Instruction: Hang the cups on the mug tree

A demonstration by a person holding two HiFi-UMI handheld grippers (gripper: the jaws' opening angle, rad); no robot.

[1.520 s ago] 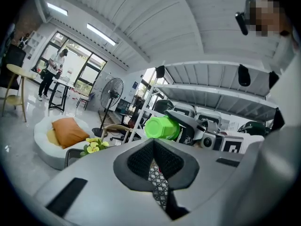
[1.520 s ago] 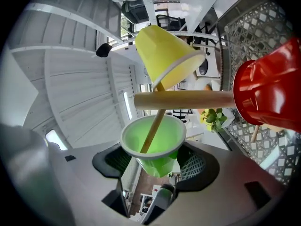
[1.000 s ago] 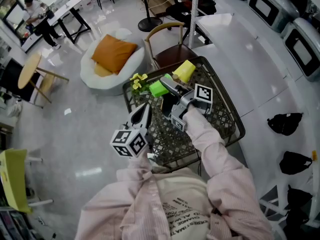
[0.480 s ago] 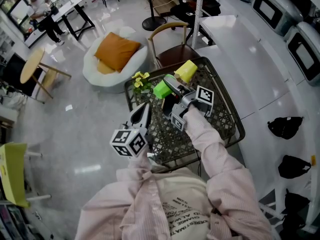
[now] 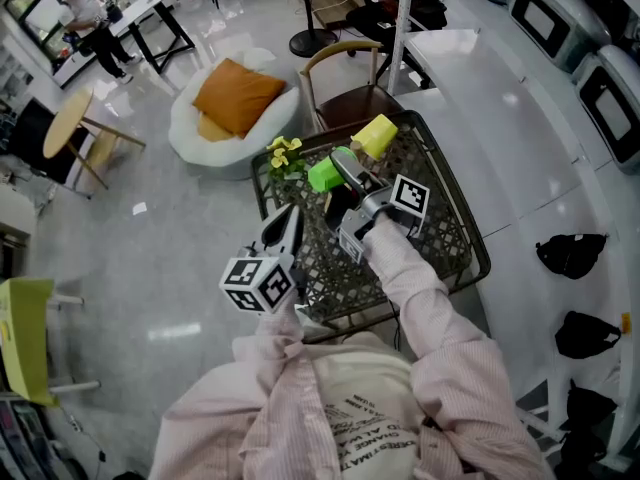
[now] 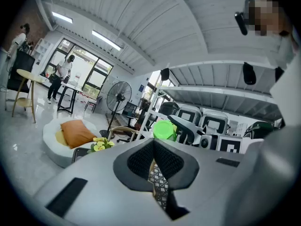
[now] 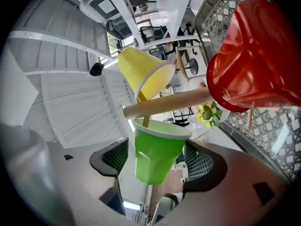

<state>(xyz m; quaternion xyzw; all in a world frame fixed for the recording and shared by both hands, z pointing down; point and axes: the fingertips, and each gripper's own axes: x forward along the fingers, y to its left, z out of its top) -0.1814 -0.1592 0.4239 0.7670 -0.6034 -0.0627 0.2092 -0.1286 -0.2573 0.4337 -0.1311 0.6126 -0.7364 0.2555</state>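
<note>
A green cup (image 7: 157, 154) hangs rim-up on a wooden peg (image 7: 169, 103) of the mug tree, right between the pads of my right gripper (image 7: 156, 160). Those jaws have just been opening, and a slim gap shows on each side of the cup. On the tree, a yellow cup (image 7: 143, 72) sits above it and a red cup (image 7: 254, 60) to the right. The head view shows the green cup (image 5: 323, 175) and yellow cup (image 5: 376, 135) at the table's far edge, by my right gripper (image 5: 345, 171). My left gripper (image 5: 283, 226) hovers nearer, shut and empty.
The black metal mesh table (image 5: 440, 238) carries yellow flowers (image 5: 283, 154) at its far left corner. Beyond it stand a wooden chair (image 5: 345, 78) and a white beanbag with an orange cushion (image 5: 235, 103). A white counter (image 5: 500, 98) runs along the right.
Both hands stay almost where they were. The head view has shifted slightly, and the green cup stays between my right gripper's jaws at the tree.
</note>
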